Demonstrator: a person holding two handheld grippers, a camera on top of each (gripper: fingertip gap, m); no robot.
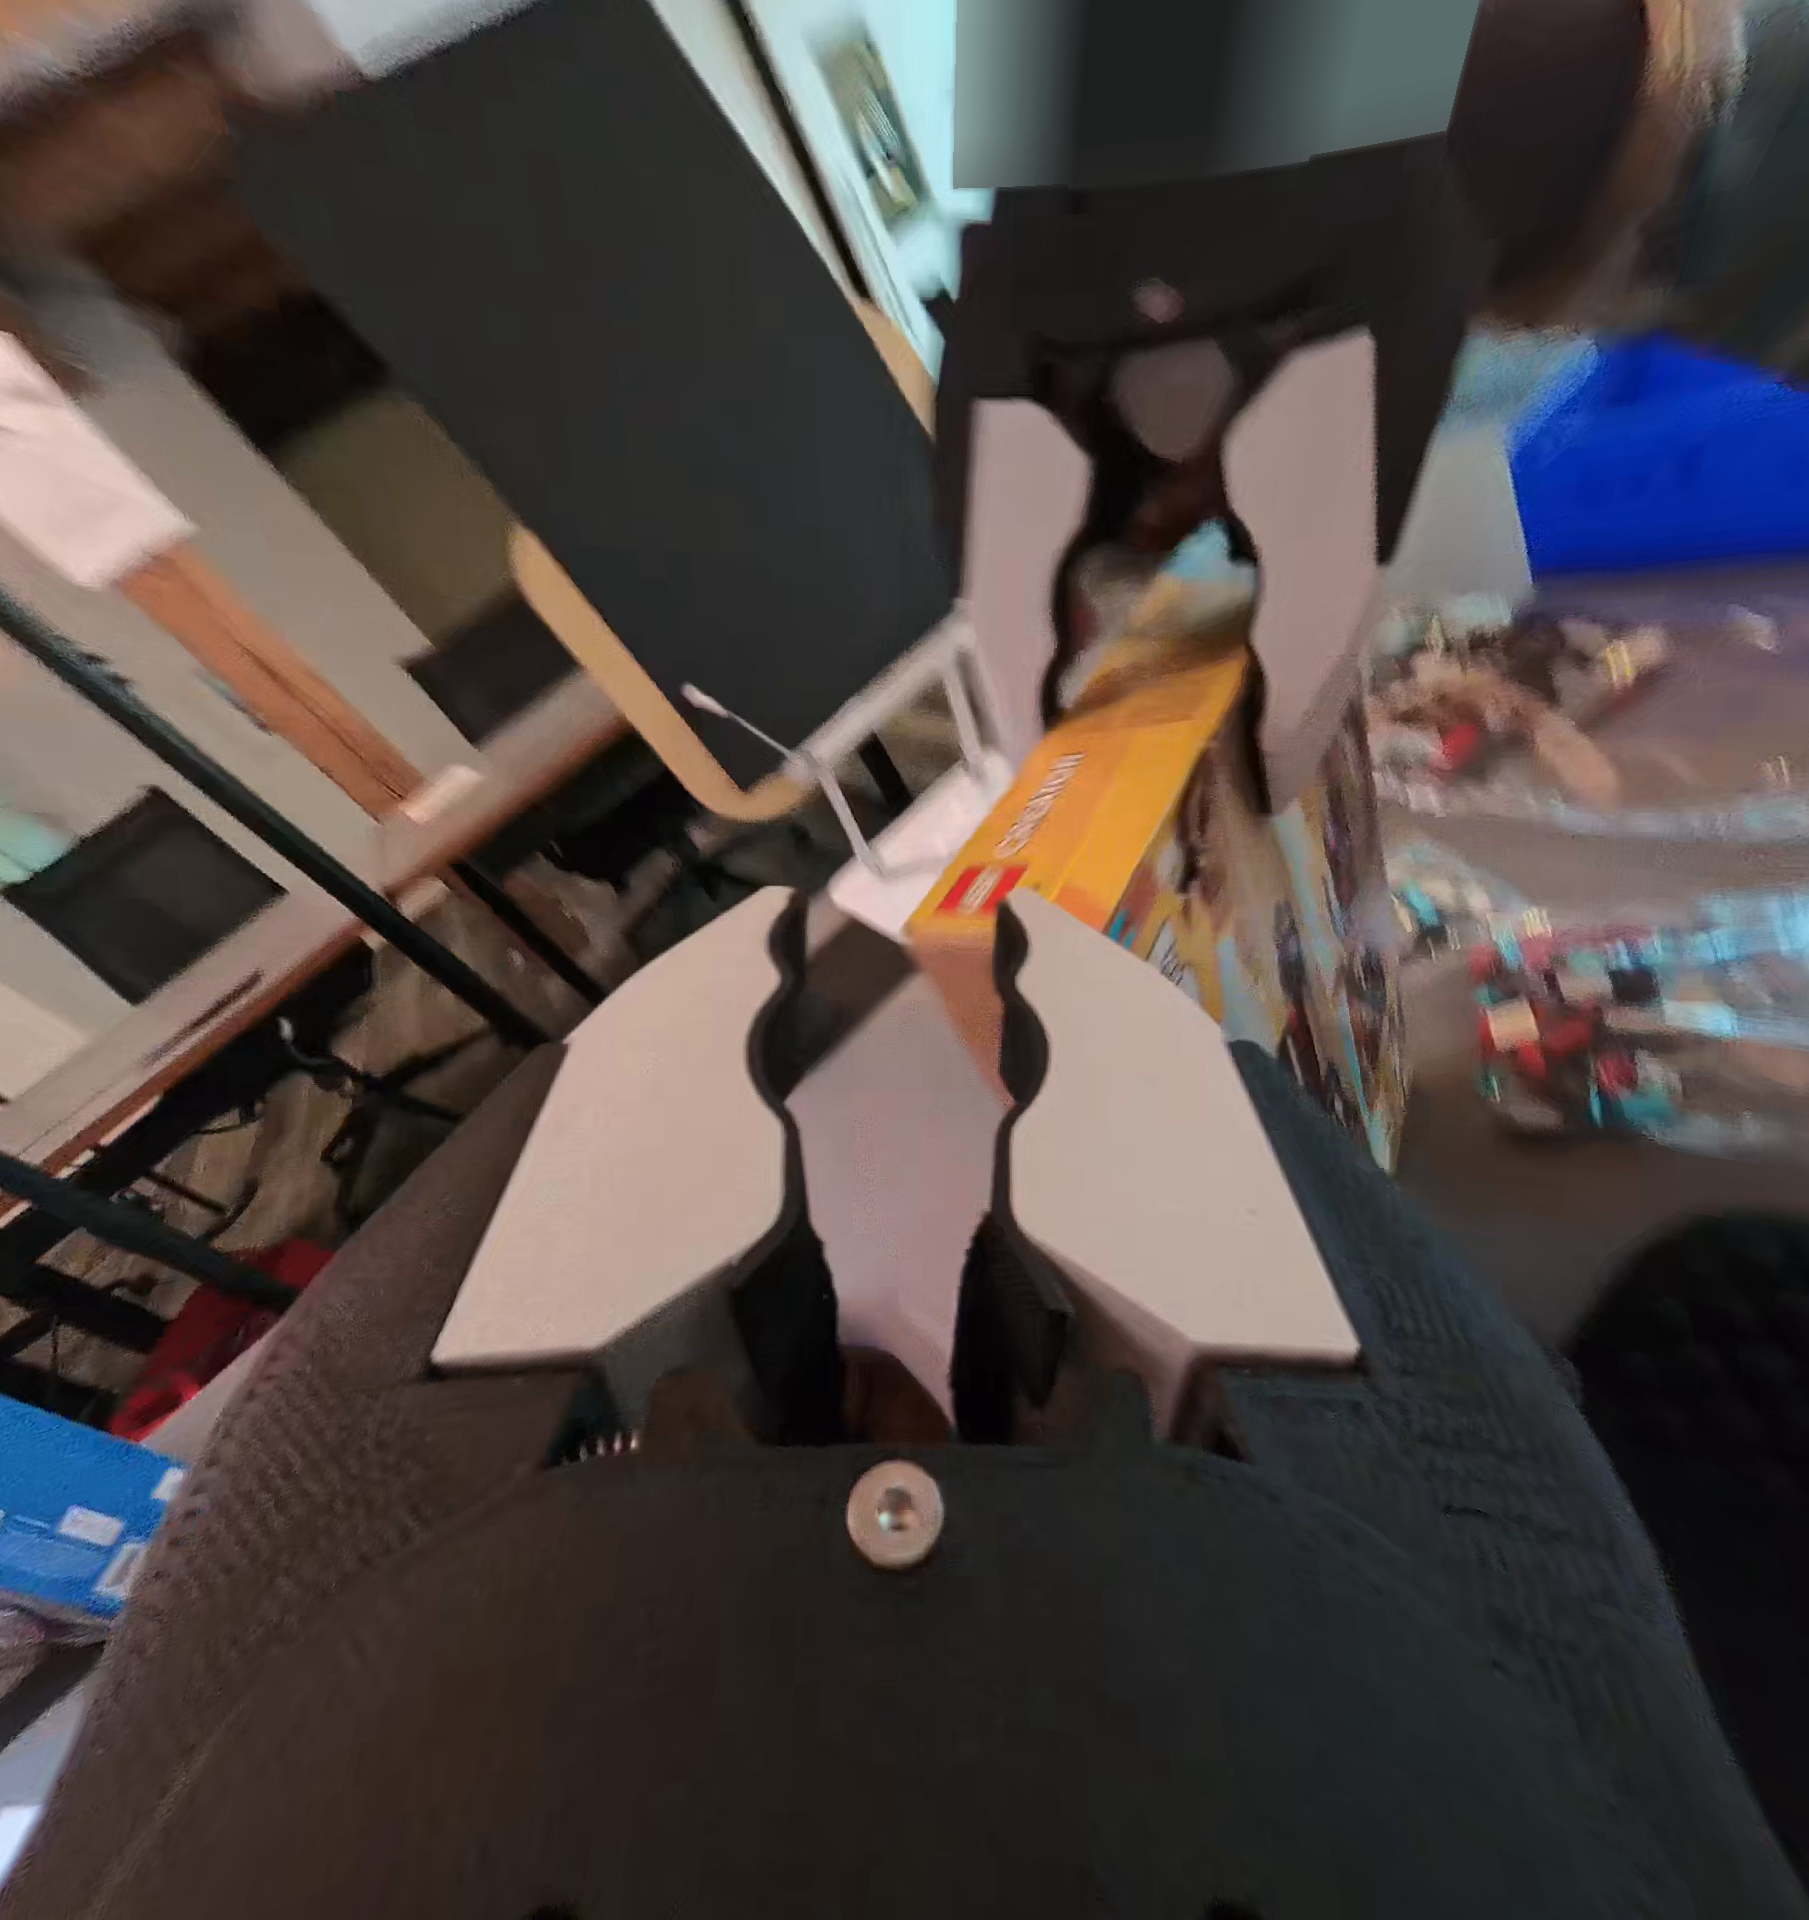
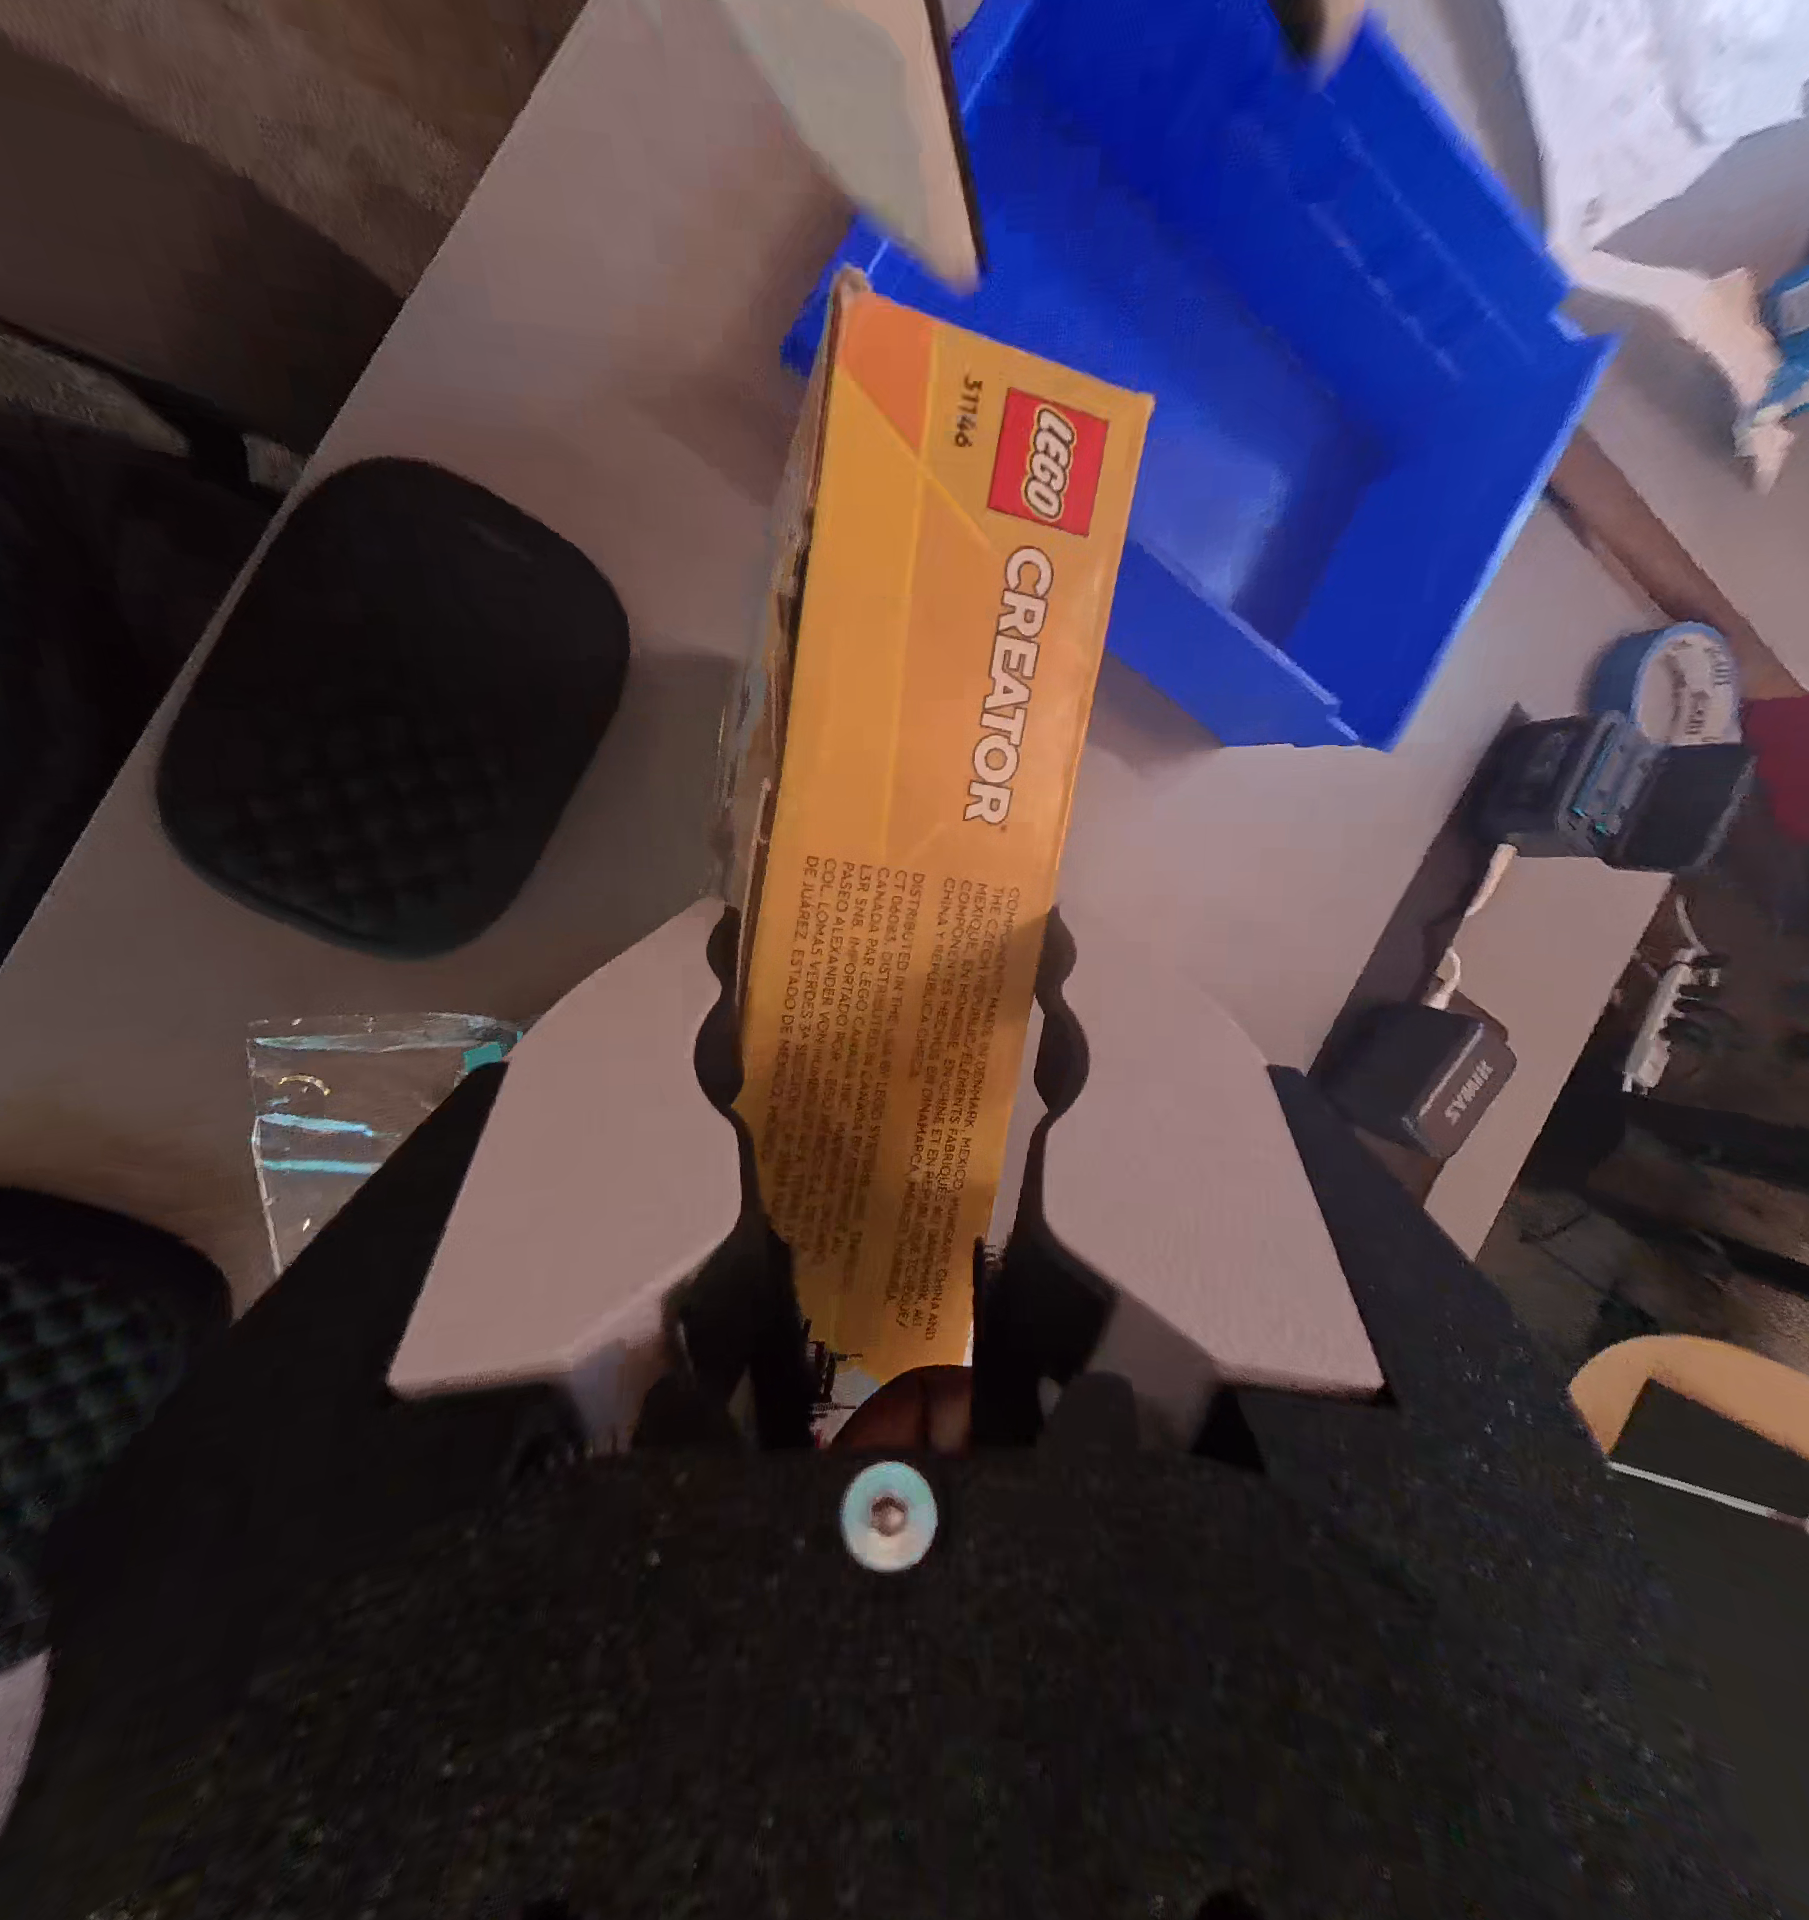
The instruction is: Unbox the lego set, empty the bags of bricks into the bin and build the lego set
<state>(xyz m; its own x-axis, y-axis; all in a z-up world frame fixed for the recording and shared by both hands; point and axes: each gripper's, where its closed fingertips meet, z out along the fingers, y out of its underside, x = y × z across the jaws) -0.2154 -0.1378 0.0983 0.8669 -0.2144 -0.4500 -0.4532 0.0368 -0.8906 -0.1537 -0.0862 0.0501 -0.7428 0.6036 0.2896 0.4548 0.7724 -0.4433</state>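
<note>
The right gripper (image 2: pixel 884 935) fills the lower half of the right wrist view, its pale grey fingers (image 2: pixel 588 1174) with wavy black inner edges closed on the narrow yellow side of the cardboard lego box (image 2: pixel 941 748), which runs up the middle of the frame from between them. Behind the box, in the upper right, sits the blue plastic bin (image 2: pixel 1326 436), a squared tub with smooth walls (its bottom looks bare). The pale, smooth counter (image 2: pixel 567 364) carries a black rounded-square pad (image 2: pixel 391 707) with a dimpled texture at centre left, and a crinkled clear bag (image 2: pixel 349 1101) lies at lower left just beside the fingers. In the left wrist view the left gripper (image 1: pixel 900 914) occupies the lower centre, its fingers a moderate gap apart and holding nothing; the box's yellow corner lies just beyond its fingertips. The same view shows clear bags of mixed coloured bricks (image 1: pixel 1565 997) on the right, heavily blurred.
</note>
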